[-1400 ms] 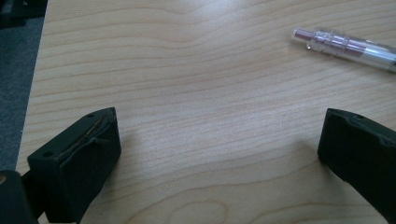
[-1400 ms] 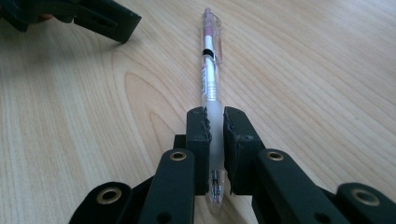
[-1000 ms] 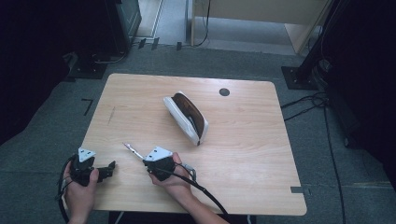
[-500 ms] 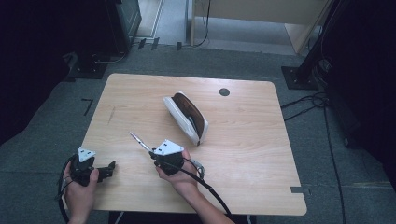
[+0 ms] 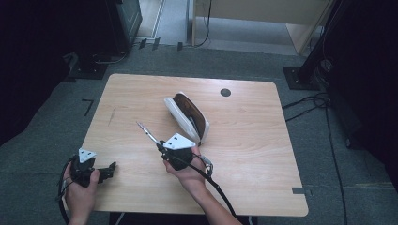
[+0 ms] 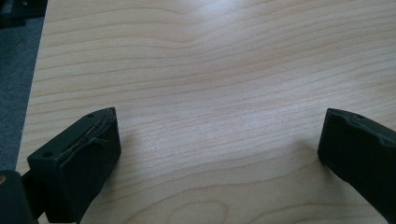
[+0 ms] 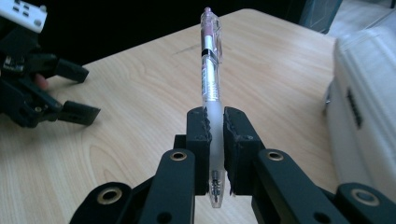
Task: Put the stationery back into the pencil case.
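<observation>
Setting: pale wooden counter (image 5: 244, 154) on grey carpet, dark equipment stands behind, one small round black disc (image 5: 225, 92) near the far edge.

Item 1: pen (image 7: 210, 88), clear barrel with frosted grip sleeve and pinkish top. Clamped by its grip sleeve between the pads of the right claw (image 7: 215, 122), jaws drawn narrow on it; the barrel sticks out ahead of the jaws. In the high view the pen (image 5: 146, 132) points up and away to the left, clear of the counter.

Item 2: pencil case (image 5: 187, 115), white shell with dark brown lining, standing on its edge at mid-counter with the opening showing, just beyond the right claw (image 5: 158, 144).

Item 3: left claw (image 5: 111, 167), jaws spread wide over bare wood, holding nothing, near the front left corner.

Change noted: compared with a second earlier, the right hand has carried the pen higher and nearer the case; the left has not moved. Judgement: the pen is probably on its way to the case.
</observation>
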`<state>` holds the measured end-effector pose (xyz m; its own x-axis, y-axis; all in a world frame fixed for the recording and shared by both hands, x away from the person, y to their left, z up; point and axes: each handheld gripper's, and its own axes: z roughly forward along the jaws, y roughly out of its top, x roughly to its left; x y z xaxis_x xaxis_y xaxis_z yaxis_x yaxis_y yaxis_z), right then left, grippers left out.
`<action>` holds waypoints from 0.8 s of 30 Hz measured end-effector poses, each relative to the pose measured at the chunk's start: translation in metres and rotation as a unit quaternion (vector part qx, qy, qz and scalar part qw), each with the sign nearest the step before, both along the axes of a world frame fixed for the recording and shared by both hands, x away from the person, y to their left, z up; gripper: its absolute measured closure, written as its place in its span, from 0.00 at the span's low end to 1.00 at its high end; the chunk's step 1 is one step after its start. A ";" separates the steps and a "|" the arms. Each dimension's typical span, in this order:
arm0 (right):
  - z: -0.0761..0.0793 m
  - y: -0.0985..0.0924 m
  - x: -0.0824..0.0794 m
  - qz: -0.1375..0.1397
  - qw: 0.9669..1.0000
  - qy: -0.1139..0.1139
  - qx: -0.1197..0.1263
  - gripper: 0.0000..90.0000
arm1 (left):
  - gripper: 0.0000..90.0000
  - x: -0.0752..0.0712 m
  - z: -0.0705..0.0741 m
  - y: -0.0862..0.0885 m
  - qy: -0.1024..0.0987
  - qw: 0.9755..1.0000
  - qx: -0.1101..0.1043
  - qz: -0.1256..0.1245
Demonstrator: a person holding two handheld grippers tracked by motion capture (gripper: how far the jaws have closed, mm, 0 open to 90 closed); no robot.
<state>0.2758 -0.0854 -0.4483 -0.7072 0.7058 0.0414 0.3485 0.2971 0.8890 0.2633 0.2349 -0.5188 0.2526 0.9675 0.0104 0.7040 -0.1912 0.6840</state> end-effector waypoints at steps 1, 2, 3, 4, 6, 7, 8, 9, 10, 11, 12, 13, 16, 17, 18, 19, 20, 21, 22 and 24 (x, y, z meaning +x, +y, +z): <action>0.003 -0.003 0.001 -0.003 1.000 -0.005 0.001 0.91 | 0.00 0.000 0.000 0.000 0.000 1.000 0.000 0.000; 0.004 -0.005 0.001 -0.005 1.000 -0.007 0.001 0.91 | 0.00 0.000 0.000 0.000 0.000 1.000 0.000 0.000; 0.006 -0.006 0.002 -0.008 1.000 -0.007 0.002 0.91 | 0.00 0.000 0.000 0.000 0.000 1.000 -0.001 0.000; 0.008 -0.008 0.002 -0.012 1.000 -0.008 0.004 0.91 | 0.00 0.000 0.000 0.000 -0.001 1.000 -0.001 0.001; 0.011 -0.012 0.004 -0.016 1.000 -0.012 0.006 0.91 | 0.00 0.000 0.000 0.000 0.000 1.000 -0.001 0.000; 0.013 -0.013 0.004 -0.017 1.000 -0.015 0.006 0.91 | 0.00 0.000 0.000 0.000 0.000 1.000 -0.001 0.000; 0.015 -0.015 0.005 -0.020 1.000 -0.016 0.008 0.91 | 0.00 0.000 0.000 0.000 0.000 1.000 -0.001 0.000; 0.016 -0.017 0.005 -0.022 1.000 -0.019 0.009 0.91 | 0.00 0.000 0.000 0.000 0.000 1.000 -0.001 0.000; 0.018 -0.018 0.005 -0.024 0.999 -0.019 0.010 0.91 | 0.00 0.000 0.000 0.000 0.000 1.000 -0.001 0.000; 0.019 -0.020 0.006 -0.026 0.999 -0.022 0.011 0.91 | 0.00 0.000 0.000 0.000 0.000 1.000 -0.001 0.000; 0.021 -0.022 0.007 -0.028 0.999 -0.024 0.013 0.91 | 0.00 0.000 0.000 0.000 0.000 1.000 -0.001 0.000; 0.022 -0.023 0.007 -0.030 0.999 -0.025 0.014 0.91 | 0.00 0.000 0.000 0.000 0.000 1.000 -0.001 0.000; 0.026 -0.029 0.010 -0.037 0.999 -0.030 0.016 0.91 | 0.00 0.000 0.000 0.000 0.000 1.000 -0.001 0.000; 0.028 -0.031 0.010 -0.040 0.999 -0.030 0.018 0.91 | 0.00 0.000 0.000 0.000 0.000 1.000 -0.001 0.000; 0.029 -0.033 0.011 -0.042 0.998 -0.031 0.019 0.91 | 0.00 0.000 0.000 0.000 0.000 1.000 -0.001 0.000; 0.030 -0.034 0.011 -0.044 0.998 -0.032 0.021 0.91 | 0.00 0.000 0.000 0.000 -0.001 1.000 -0.001 0.001; 0.031 -0.037 0.012 -0.047 0.998 -0.033 0.021 0.91 | 0.00 0.000 0.000 0.000 -0.001 1.000 -0.001 0.000; 0.032 -0.039 0.013 -0.050 0.998 -0.035 0.022 0.91 | 0.00 0.000 0.000 0.000 -0.001 1.000 0.000 0.000; 0.033 -0.041 0.013 -0.053 0.998 -0.035 0.024 0.91 | 0.00 0.000 0.000 0.000 -0.001 1.000 -0.001 0.001; 0.035 -0.045 0.014 -0.058 0.997 -0.038 0.025 0.91 | 0.00 0.000 0.000 0.000 -0.001 1.000 -0.001 0.001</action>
